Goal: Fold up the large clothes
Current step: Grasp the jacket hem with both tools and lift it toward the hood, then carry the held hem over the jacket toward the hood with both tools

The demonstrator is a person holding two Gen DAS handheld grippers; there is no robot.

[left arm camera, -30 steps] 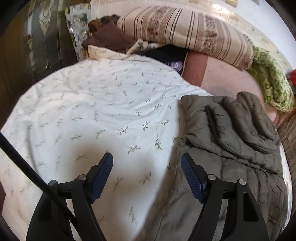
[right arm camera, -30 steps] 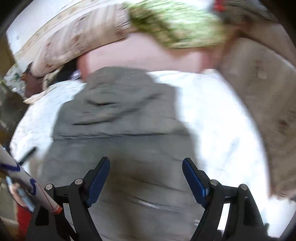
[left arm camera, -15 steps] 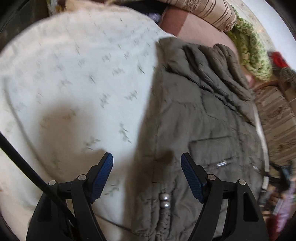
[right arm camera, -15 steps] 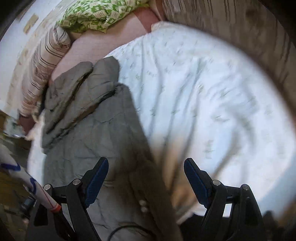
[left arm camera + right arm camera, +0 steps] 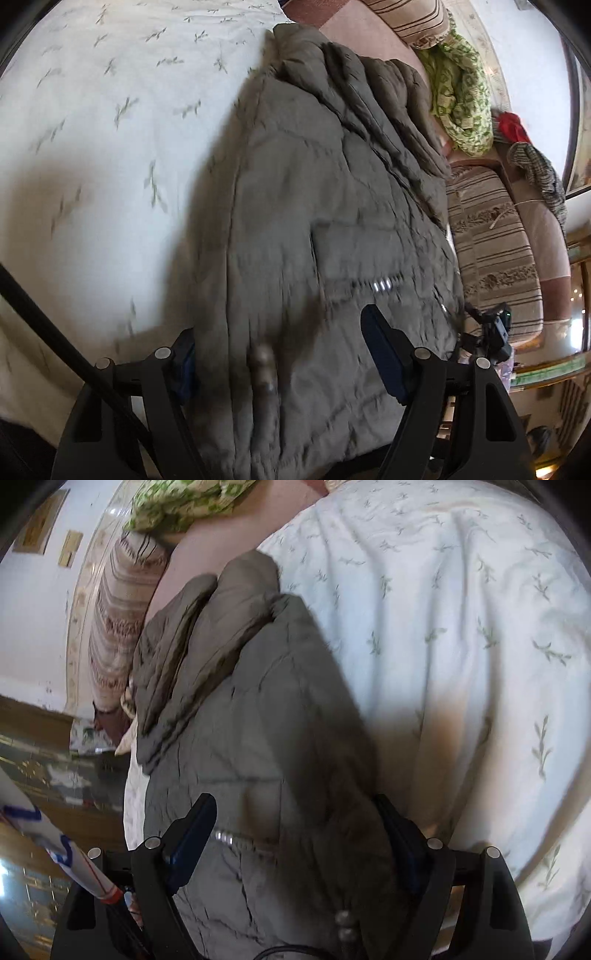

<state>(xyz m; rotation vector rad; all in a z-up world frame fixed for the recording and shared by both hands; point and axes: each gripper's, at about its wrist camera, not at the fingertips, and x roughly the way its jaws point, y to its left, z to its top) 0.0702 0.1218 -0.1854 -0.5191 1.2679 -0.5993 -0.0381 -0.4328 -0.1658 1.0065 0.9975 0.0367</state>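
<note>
Both grippers, left (image 5: 284, 354) & right (image 5: 295, 834), spread over jacket (image 5: 314, 206) hem; hood prob. far end, lengthwise away

A lived-in bedroom in a home. Bed spread with a white sheet (image 5: 110, 122) printed with small leaf sprigs; striped pillows (image 5: 491, 251) and a green patterned cushion (image 5: 461, 92) heaped at its far side. Loose clothes, red (image 5: 511, 127) and checked (image 5: 539, 173), dropped nearby. Painted white wall (image 5: 33, 627) with a decorative border, dark ornate furniture (image 5: 40, 775) beside the bed.
</note>
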